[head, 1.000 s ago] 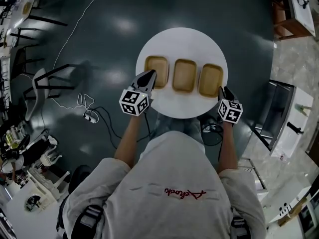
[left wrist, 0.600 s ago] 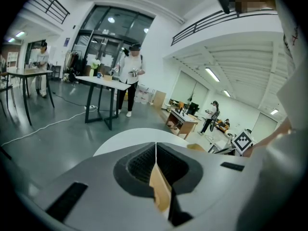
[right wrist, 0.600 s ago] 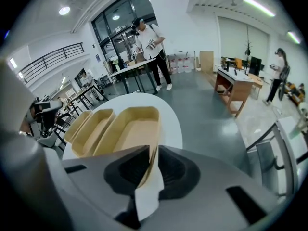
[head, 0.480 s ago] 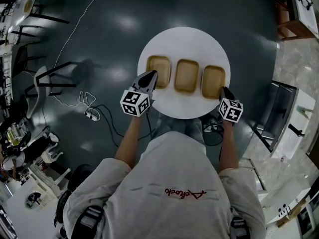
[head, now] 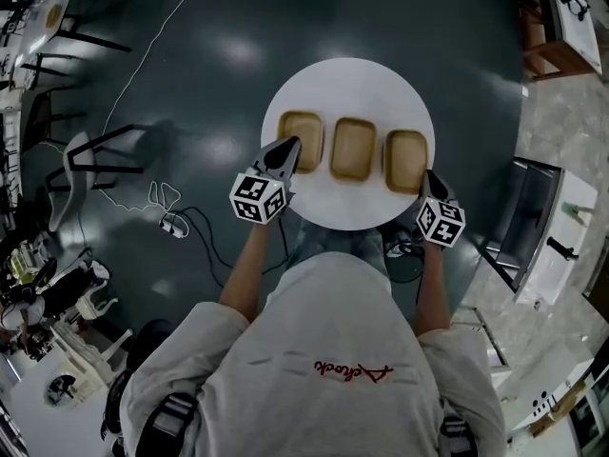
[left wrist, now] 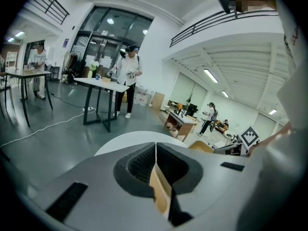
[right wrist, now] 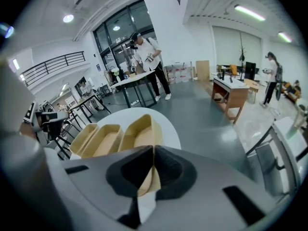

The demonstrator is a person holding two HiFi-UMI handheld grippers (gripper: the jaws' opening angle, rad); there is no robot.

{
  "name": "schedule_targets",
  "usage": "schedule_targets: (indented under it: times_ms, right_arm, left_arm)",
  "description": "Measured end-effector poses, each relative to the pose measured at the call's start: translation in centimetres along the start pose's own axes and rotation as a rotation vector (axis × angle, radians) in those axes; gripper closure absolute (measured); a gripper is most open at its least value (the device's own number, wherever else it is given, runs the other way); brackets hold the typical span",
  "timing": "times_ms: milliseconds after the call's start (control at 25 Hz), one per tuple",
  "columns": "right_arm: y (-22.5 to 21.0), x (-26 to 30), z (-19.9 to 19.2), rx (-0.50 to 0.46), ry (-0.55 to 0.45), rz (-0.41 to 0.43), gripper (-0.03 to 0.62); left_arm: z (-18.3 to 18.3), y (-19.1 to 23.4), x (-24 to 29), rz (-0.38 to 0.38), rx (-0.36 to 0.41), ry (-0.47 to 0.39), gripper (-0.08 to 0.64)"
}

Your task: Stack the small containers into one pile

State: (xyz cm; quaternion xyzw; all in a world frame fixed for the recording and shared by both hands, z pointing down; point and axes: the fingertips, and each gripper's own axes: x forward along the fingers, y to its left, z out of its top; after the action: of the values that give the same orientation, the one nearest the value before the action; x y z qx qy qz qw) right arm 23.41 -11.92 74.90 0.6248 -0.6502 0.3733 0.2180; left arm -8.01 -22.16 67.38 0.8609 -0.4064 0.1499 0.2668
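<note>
Head view showed three tan containers in a row across the middle of the round white table: the left container, the middle container and the right container, side by side with narrow gaps between them. Your left gripper, at the table's lower left edge, was clenched on the near rim of the left container; the left gripper view showed that tan wall pinched between the jaws. Your right gripper, at the lower right edge, had just been closing, and the right gripper view showed its jaws grasping the right container's near wall. The right container sat close to the table's right edge. Bare tabletop lay open above the row, and dark floor surrounded the table.
</note>
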Motion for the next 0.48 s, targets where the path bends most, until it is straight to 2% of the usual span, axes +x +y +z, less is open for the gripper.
schedule_targets:
  times_ms: [480]
  right_arm:
    - [4.3, -3.8, 5.5, -0.055, -0.161, 0.067, 0.56]
  left_arm:
    - [1.7, -1.2, -2.3, 0.001, 0.014, -0.064, 0.543]
